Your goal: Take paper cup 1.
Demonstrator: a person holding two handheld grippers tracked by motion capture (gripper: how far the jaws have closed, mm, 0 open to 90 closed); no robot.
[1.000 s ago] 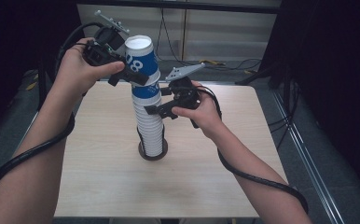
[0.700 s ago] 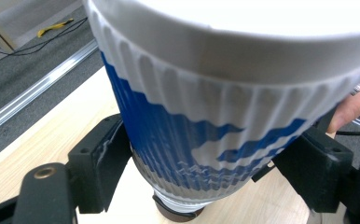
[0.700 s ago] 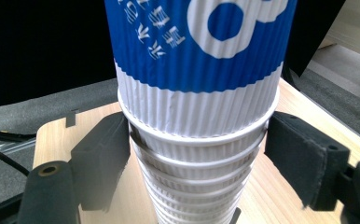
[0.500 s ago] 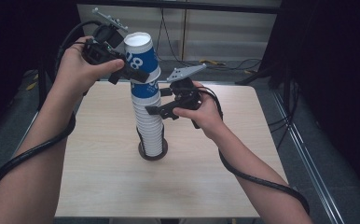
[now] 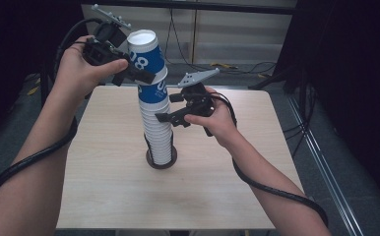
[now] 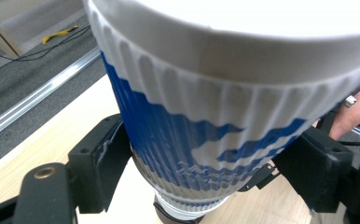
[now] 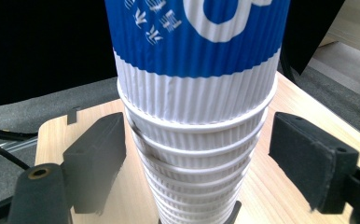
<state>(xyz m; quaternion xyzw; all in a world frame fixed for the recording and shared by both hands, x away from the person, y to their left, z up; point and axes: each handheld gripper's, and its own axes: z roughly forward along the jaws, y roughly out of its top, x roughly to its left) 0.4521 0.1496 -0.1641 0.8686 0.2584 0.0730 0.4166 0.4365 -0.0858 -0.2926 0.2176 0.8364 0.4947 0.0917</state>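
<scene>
Blue-and-white ribbed paper cups are standing in a tall stack (image 5: 157,129) on a dark round base (image 5: 161,161) near the middle of the light wooden table (image 5: 217,187) in the high view. The top cup (image 5: 146,56) is sitting raised and tilted slightly left above the cups below it. The left gripper (image 5: 138,74), held in the person's left hand (image 5: 82,71), is reaching in from the left at the top cup's lower half, its jaws lying on either side of that cup. The right gripper (image 5: 164,118), in the right hand (image 5: 217,120), is coming in from the right at the stack's upper middle, just below the blue band. A thick black cable is trailing along each forearm.

From the left gripper view, the top cup (image 6: 225,107) is filling the space between the two black jaws, and both pads appear to be pressing against its ribbed wall, so the gripper is pinching the cup. A finger of the other hand (image 6: 355,114) is showing at the right edge.

From the right gripper view, the stack (image 7: 197,140) is rising between the jaws, which are standing spread, with a clear gap showing between each pad and the nested white rims. The table is lying behind, with dark floor beyond its far-left corner.
</scene>
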